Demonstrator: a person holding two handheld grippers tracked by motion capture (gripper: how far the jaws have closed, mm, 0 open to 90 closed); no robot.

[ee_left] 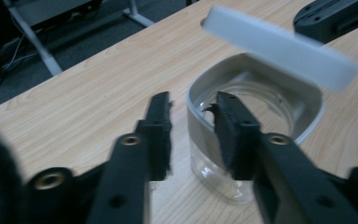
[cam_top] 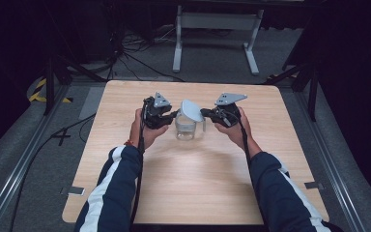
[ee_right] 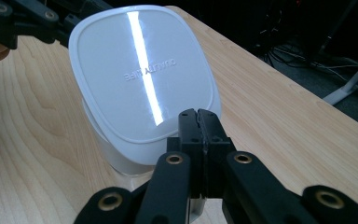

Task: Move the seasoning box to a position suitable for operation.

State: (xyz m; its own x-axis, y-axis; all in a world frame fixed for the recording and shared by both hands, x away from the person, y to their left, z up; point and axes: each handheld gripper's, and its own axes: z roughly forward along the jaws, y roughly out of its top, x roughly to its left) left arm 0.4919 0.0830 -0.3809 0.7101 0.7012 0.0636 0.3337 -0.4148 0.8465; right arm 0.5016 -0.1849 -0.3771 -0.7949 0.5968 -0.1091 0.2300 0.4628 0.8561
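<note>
A clear container (cam_top: 185,129) with a pale grey rim (ee_left: 307,93) stands upright near the middle of the wooden table (cam_top: 183,193). Its white lid (cam_top: 191,110) hangs tilted above the opening, apart from the rim. My right gripper (ee_right: 199,119) is shut on the lid's (ee_right: 140,70) near edge. From the container's left side, my left gripper (ee_left: 193,126) straddles the wall, open. One jaw is inside against the wall; the other is outside with a gap showing table. In the high view, the left gripper (cam_top: 174,116) and right gripper (cam_top: 204,113) flank the container.
The table's near half in front of the person's forearms is bare wood. Beyond the far edge stands a white metal frame (cam_top: 217,34), with cables on the grey floor (cam_top: 135,63). Dark rails run along both sides of the table.
</note>
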